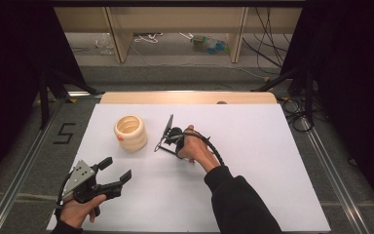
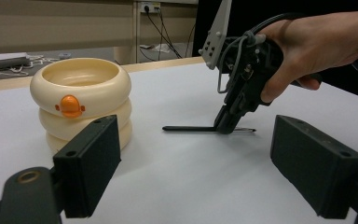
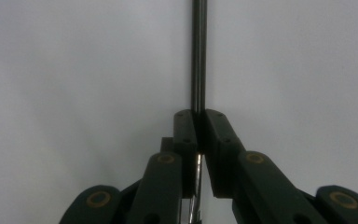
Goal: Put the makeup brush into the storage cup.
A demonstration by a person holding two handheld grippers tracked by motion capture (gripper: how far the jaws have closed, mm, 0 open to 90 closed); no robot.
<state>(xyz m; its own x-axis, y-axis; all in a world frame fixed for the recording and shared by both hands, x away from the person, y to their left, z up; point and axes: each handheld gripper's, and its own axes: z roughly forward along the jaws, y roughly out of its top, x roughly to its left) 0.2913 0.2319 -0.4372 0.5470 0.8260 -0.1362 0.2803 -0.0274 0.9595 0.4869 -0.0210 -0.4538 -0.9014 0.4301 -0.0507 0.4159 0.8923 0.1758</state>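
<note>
Right hand-held gripper (image 2: pixel 227 125) is tipped down onto the white bench (image 1: pixel 253 195), jaws pinched together on a thin dark rod (image 3: pixel 198 56) lying flat on the sheet, approx. mid-bench, just right of the cream ringed cup (image 1: pixel 131 132) but not touching it. Grip looks to sit nearer one end, w/ most of the length sticking out toward the cup. Rod looks stiff, light, glossy, so prob. slippery & apt to swivel in the pads if lifted off-centre; a hold nearer the middle would balance better. Lying flat, it leaves little to get under. Left hand-held gripper (image 1: pixel 116 170) hovers at the near left corner, jaws wide apart, nothing between them.
</note>
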